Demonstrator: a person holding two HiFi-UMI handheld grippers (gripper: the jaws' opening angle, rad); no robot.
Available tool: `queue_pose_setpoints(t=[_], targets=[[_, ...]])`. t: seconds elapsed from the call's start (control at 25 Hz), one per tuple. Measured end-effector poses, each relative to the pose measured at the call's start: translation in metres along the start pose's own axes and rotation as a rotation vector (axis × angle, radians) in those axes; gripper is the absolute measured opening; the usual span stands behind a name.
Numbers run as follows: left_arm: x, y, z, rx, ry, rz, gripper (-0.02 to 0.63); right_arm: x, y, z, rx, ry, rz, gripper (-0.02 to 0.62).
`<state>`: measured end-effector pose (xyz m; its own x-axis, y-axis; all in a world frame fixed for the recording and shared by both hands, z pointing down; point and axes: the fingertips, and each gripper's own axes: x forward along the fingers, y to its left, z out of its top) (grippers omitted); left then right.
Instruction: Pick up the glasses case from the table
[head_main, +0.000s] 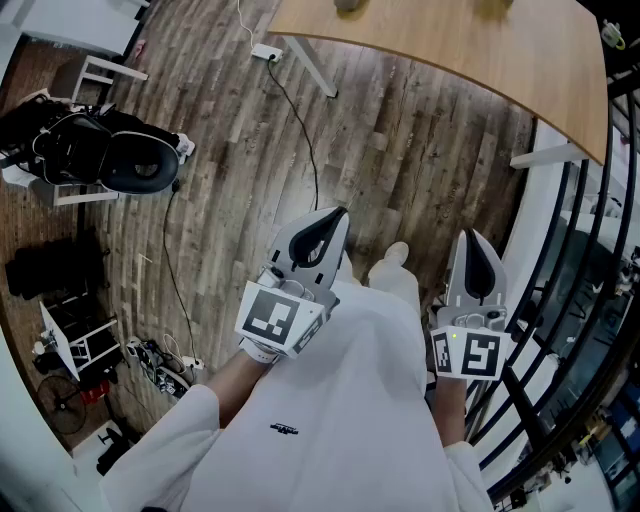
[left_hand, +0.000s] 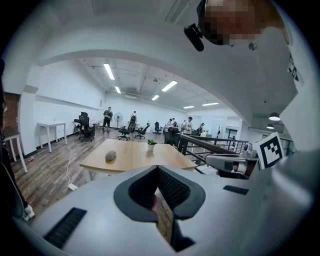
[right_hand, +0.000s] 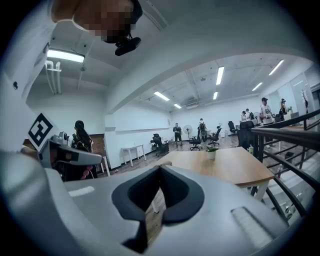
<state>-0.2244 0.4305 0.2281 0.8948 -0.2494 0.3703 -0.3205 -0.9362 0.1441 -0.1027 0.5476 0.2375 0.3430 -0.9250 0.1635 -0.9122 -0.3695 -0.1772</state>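
The glasses case (left_hand: 110, 156), a grey oval pouch, lies on a wooden table (left_hand: 130, 159) some way ahead in the left gripper view. In the head view only its edge shows at the top border (head_main: 347, 4). My left gripper (head_main: 335, 215) is held at waist height over the floor, well short of the table (head_main: 480, 60), its jaws shut with nothing between them (left_hand: 157, 167). My right gripper (head_main: 472, 238) is beside it, also shut and empty (right_hand: 160, 167). In the right gripper view the case does not show.
A small potted plant (left_hand: 151, 145) stands on the table near the case. A black railing (head_main: 570, 300) runs along my right. A black office chair (head_main: 110, 150), a floor cable (head_main: 300, 130) and a power strip (head_main: 265, 52) lie to the left. People stand far back (left_hand: 107, 117).
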Motion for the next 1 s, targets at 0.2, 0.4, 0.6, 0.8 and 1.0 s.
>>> queue_pose_setpoints(t=[0.2,0.4,0.6,0.8,1.0], targets=[[-0.032,0.053,-0.006,-0.039,-0.006,0.066,0.006,0.02,0.057,0.005,-0.017,-0.004,0.017,0.011],[-0.071,0.104,0.009,-0.045,-0.058,0.078,0.006,0.029,0.102,0.015,-0.013,-0.032,0.009,0.011],[-0.104,0.158,0.011,-0.076,-0.088,0.098,0.006,0.054,0.15,0.019,0.006,-0.047,0.011,0.011],[-0.134,0.209,0.001,-0.154,-0.067,0.065,0.006,0.077,0.196,0.015,-0.037,-0.048,-0.009,0.011],[-0.157,0.252,-0.002,-0.157,-0.088,0.064,0.006,0.094,0.232,0.008,-0.054,-0.049,-0.022,0.011]])
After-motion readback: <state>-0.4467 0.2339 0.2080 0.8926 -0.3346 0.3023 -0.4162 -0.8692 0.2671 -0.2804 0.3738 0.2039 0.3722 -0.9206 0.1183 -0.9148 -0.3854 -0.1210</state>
